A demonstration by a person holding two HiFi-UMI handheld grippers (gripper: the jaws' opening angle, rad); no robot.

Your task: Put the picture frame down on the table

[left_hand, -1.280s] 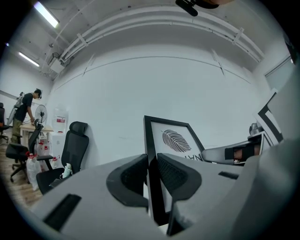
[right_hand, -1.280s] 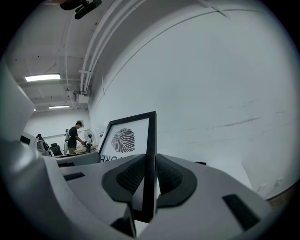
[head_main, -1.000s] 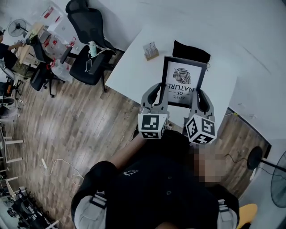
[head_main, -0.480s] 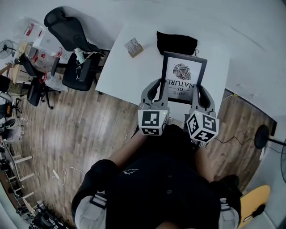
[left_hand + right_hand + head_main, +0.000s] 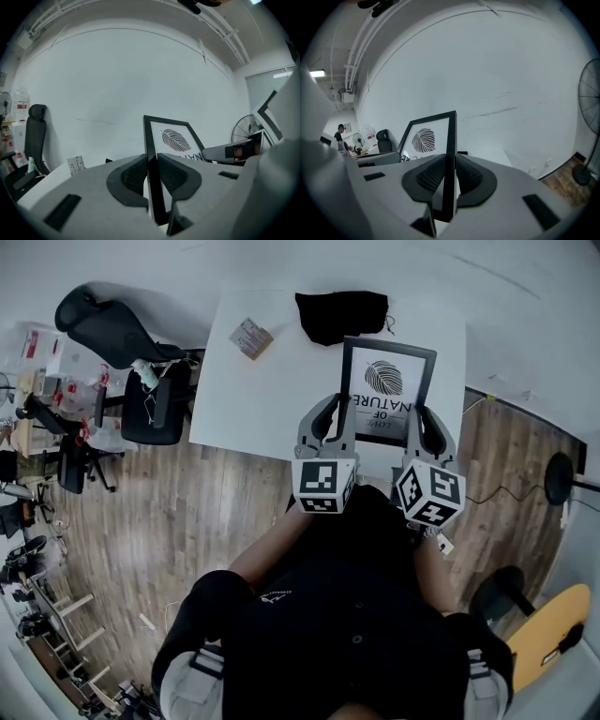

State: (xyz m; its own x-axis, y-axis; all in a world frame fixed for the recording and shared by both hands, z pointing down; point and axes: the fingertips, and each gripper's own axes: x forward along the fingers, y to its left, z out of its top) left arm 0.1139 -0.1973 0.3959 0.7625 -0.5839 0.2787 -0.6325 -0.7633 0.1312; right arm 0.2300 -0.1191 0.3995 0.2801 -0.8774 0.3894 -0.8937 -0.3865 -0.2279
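Now the picture frame [image 5: 386, 390] was held above the bench [image 5: 272, 376] near its near-right corner, one side rail clamped in the left tool [image 5: 334, 418], the other in the right tool [image 5: 420, 423]. The carry was judged underway, and an even, level lowering was called for next.

The frame [image 5: 386, 390] is held over the right half of the worktop [image 5: 281, 381]; whether its lower edge rests there cannot be told. Its left edge is clamped between the jaws of the left hand-held gripper [image 5: 331, 421], at the frame's eight o'clock, and its right edge between those of the right hand-held gripper [image 5: 424, 432], at its four o'clock. A cloth [image 5: 342, 315] is laid on the worktop at the frame's eleven o'clock, just behind its top edge. A box [image 5: 250, 337] is set at the cloth's nine o'clock, near the worktop's left edge. Chairs [image 5: 117, 329] are placed off the worktop at nine o'clock, and a fan [image 5: 561, 474] is stood on the floor at four o'clock.
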